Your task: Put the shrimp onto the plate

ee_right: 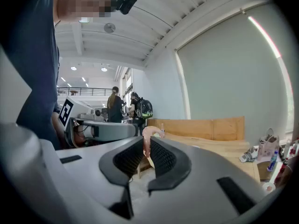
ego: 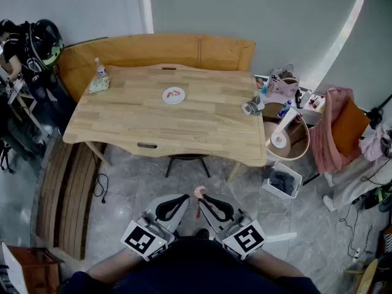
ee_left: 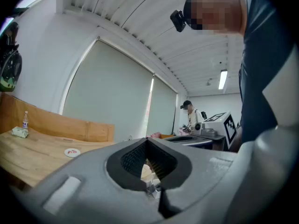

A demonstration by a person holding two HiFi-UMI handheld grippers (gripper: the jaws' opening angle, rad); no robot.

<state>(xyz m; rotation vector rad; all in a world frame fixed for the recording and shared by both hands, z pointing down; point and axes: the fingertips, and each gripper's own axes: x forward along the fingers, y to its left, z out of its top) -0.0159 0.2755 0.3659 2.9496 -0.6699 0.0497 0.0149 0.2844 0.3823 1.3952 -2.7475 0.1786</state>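
A small white plate [ego: 173, 95] with a red shrimp on it lies near the middle of the wooden table [ego: 135, 121], far ahead of both grippers. It also shows as a small disc in the left gripper view [ee_left: 71, 152]. My right gripper [ego: 201, 198] is held low in front of my body, over the floor. It is shut on a pink shrimp [ego: 199, 192] that sticks up between the pads [ee_right: 148, 135]. My left gripper [ego: 185, 198] hangs right beside it, jaws together with nothing in them [ee_left: 147, 146].
A spray bottle and a wipes pack [ego: 98, 79] stand at the table's far left corner. A grey item [ego: 251, 106] lies at its right edge. A wooden bench back [ego: 159, 49] runs behind. Bags, a bin [ego: 283, 180] and clothes crowd the right side.
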